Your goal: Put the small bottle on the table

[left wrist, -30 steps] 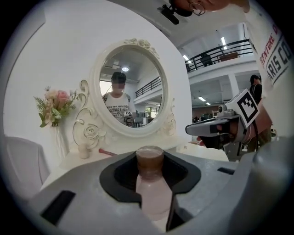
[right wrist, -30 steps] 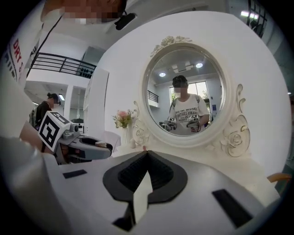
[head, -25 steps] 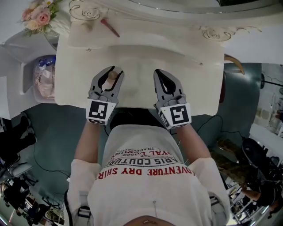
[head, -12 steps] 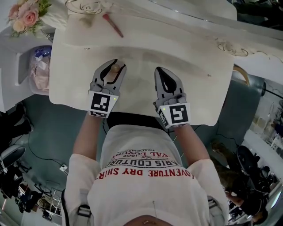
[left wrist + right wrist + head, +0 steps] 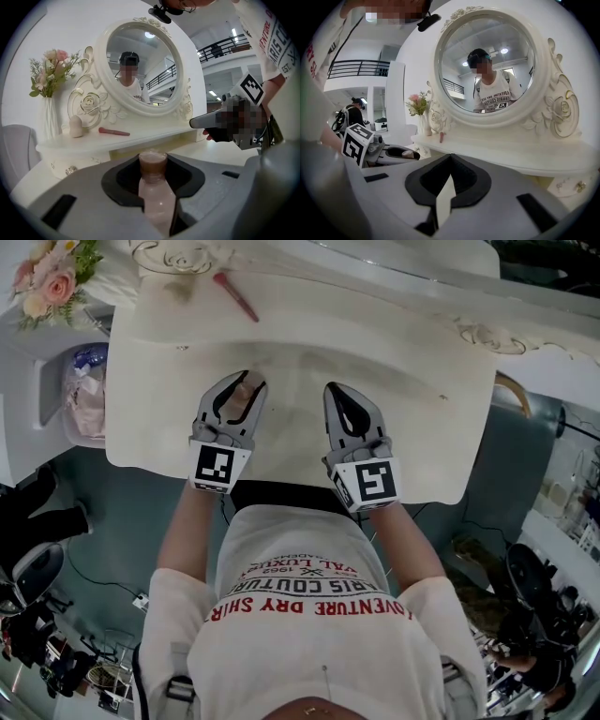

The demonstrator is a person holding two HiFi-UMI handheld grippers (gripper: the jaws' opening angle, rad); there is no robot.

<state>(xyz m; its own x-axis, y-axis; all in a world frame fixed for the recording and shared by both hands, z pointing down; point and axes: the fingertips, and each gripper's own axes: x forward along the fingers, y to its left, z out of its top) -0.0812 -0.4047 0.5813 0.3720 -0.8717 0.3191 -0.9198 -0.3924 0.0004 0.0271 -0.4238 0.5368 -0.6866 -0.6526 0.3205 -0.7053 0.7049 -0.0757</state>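
Head view: the left gripper (image 5: 246, 381) hangs over the table (image 5: 422, 409), near its front edge. Its jaws are partway closed and clamped on the small bottle (image 5: 238, 401), whose brown cap points toward the table's back shelf. The bottle lies along the jaws, so it probably needs tipping upright before it can stand. Whether it touches the table top I cannot tell. The right gripper (image 5: 336, 390) hovers beside it over the same table, jaws together and empty, seemingly held clear of the set-down spot.
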